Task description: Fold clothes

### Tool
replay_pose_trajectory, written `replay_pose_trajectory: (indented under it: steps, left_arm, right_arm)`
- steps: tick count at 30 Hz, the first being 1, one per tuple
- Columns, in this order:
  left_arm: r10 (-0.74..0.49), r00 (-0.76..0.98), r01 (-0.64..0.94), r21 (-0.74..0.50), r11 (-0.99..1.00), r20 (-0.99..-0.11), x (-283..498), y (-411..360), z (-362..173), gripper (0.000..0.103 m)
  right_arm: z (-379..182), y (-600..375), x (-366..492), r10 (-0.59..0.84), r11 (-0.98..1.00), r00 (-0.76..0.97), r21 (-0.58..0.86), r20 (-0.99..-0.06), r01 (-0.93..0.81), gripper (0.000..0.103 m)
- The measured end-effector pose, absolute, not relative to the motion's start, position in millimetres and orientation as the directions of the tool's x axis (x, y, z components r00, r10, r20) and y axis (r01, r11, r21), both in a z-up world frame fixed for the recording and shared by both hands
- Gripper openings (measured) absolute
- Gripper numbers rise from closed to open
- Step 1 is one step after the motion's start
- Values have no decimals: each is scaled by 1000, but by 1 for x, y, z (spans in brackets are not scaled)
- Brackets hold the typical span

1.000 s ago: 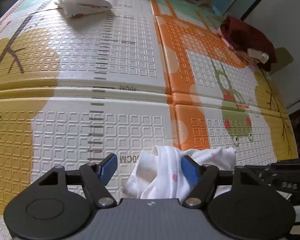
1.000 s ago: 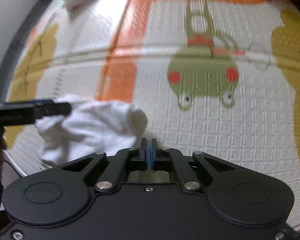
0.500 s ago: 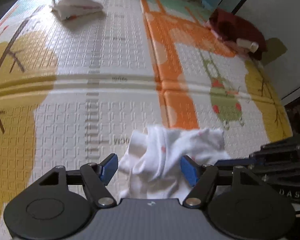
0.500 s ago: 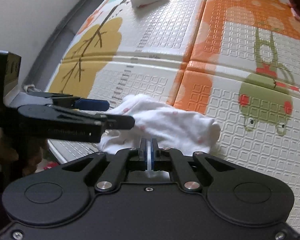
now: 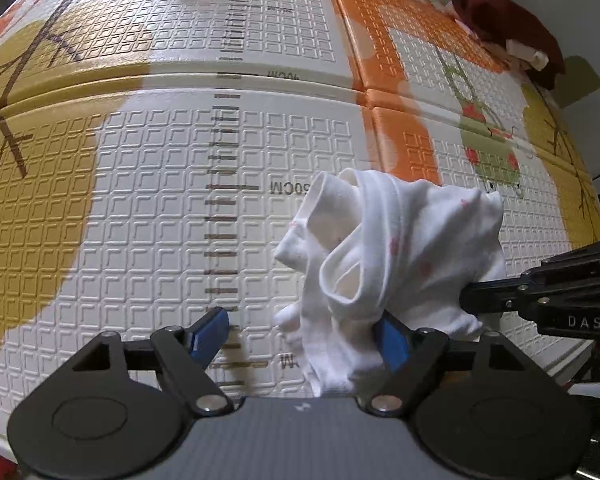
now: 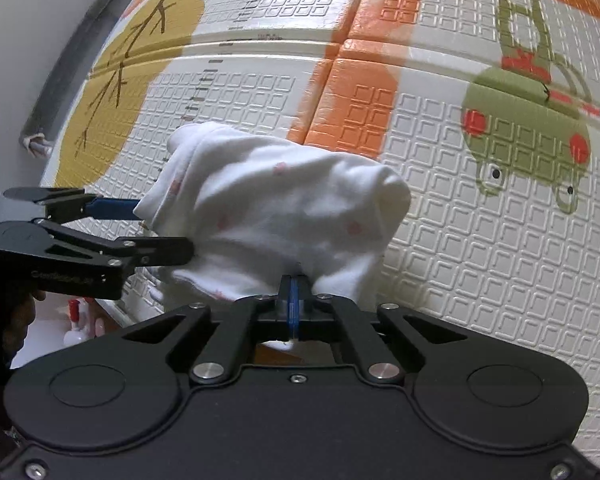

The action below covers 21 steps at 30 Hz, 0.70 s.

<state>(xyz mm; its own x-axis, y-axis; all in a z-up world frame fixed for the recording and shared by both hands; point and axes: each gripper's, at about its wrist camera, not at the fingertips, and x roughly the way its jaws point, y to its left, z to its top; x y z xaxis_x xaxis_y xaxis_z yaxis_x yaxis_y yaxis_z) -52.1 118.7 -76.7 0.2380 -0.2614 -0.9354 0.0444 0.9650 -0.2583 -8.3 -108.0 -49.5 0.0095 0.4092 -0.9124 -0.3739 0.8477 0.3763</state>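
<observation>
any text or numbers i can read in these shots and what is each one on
"DAS": white letters on the right gripper, cut off by its edge.
"40CM": upside down on the play mat, beside its printed ruler scale.
"0CM": lower on the scale; the first digit is hidden by the white garment.
Raised lettering on the left gripper: too blurred to read.

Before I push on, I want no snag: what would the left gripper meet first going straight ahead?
Probably the white garment bunched between and ahead of the opening left gripper, with the play mat behind it; depth is unclear.
</observation>
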Motion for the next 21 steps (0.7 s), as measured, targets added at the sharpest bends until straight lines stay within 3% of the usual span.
replay_pose_trajectory:
  steps: [5,9,14,21]
  left_arm:
    - [-218,251,10,-222,975,-943,-51,127,-74,80]
    - [-121,254,-28,-132,991,-960,-47,136,-71,62]
    - [-239,301,-13,-254,967,-923,-43,145,-45,62]
    - [-328,378,83,-321,943,-866,-32,115,-15,64]
  right_arm:
    - [-49,-110,-9,407,849,13,373,-913,-374,0]
    - [-46,-111,-11,400,848,15,363,-917,-386,0]
    - [-28,-112,-13,404,839,43,352,-914,-416,2]
    - [6,-109,-3,464,822,125,374,-877,-428,2]
